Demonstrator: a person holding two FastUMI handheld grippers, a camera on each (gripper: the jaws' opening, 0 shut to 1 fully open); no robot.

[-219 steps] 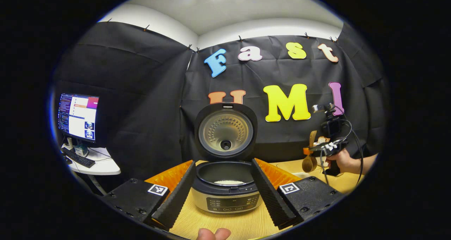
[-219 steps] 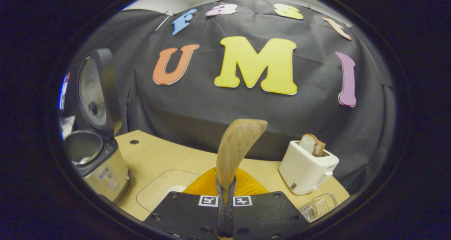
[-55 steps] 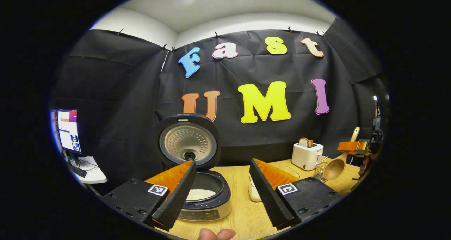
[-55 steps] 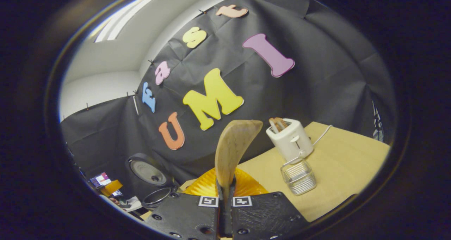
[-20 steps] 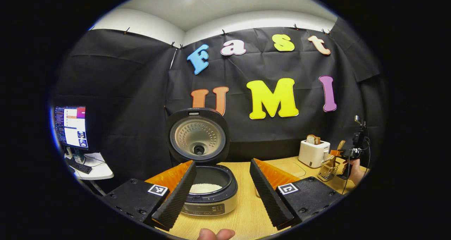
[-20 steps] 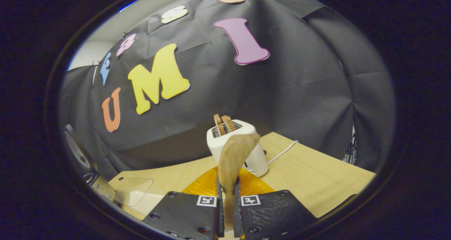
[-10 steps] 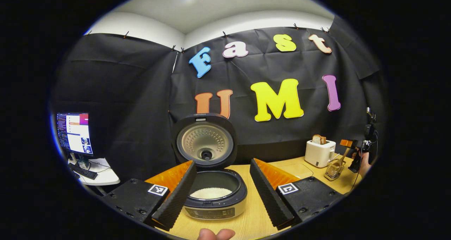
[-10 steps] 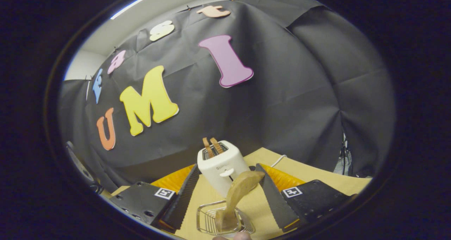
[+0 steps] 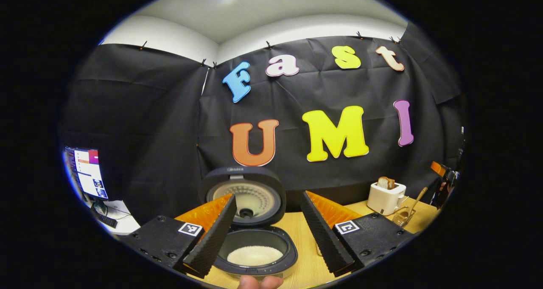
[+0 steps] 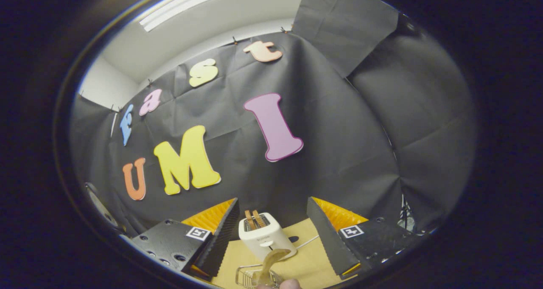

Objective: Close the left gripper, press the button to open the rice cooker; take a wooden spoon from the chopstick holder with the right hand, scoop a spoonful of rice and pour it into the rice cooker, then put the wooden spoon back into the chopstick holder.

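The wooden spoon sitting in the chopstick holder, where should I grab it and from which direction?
Grip the wooden spoon by its handle, coming down from above. It stands bowl-down in the wire chopstick holder, and the free handle leans up and away from the toaster. The open right hand-held gripper should probably straddle that upper stretch and lift along the lean.

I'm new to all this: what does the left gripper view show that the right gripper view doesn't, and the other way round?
Left gripper view: the white rice in the open rice cooker, a monitor off to the side, and the left tool with its fingers apart. Right gripper view: the toaster's white cord lying on the table, and the right tool seen from behind, fingers apart. Both: the white toaster with bread in it, and the wooden spoon standing in the wire chopstick holder.
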